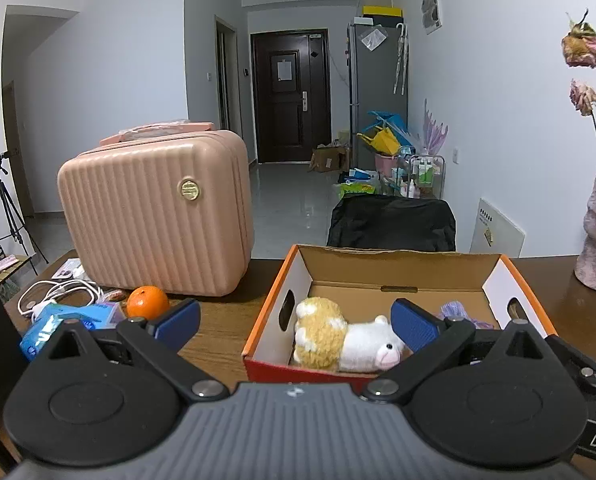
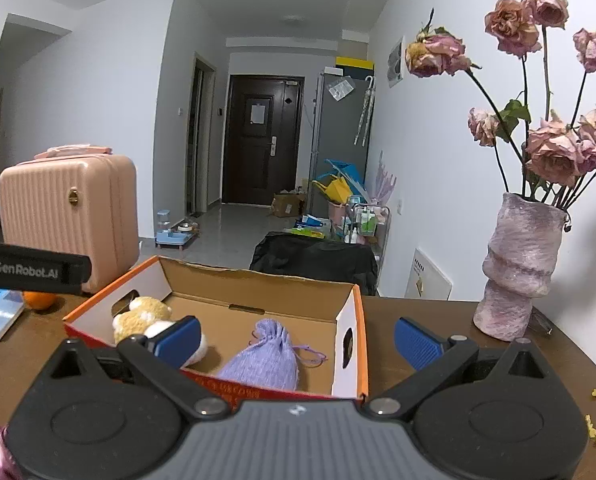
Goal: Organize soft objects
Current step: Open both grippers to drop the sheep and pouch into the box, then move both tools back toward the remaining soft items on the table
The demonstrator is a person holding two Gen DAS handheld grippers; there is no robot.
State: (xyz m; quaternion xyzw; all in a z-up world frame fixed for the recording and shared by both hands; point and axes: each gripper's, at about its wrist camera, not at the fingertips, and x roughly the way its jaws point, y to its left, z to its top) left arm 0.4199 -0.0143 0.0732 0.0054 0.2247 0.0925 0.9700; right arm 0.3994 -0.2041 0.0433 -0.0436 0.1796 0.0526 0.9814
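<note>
My left tongs (image 1: 296,322) hang wide and empty at the near edge of the cardboard box (image 1: 402,270) on the counter (image 1: 218,320). My right tongs (image 2: 297,340) gape wide too, gripping nothing, at the box's near right corner. Inside, the plush toy (image 1: 346,336) lies on its side at the left end, and the lilac drawstring pouch (image 2: 264,358) rests beside it toward the right. An orange (image 1: 148,302) sits by the pink suitcase (image 1: 154,212); the vase (image 2: 518,276) stands right of the box.
</note>
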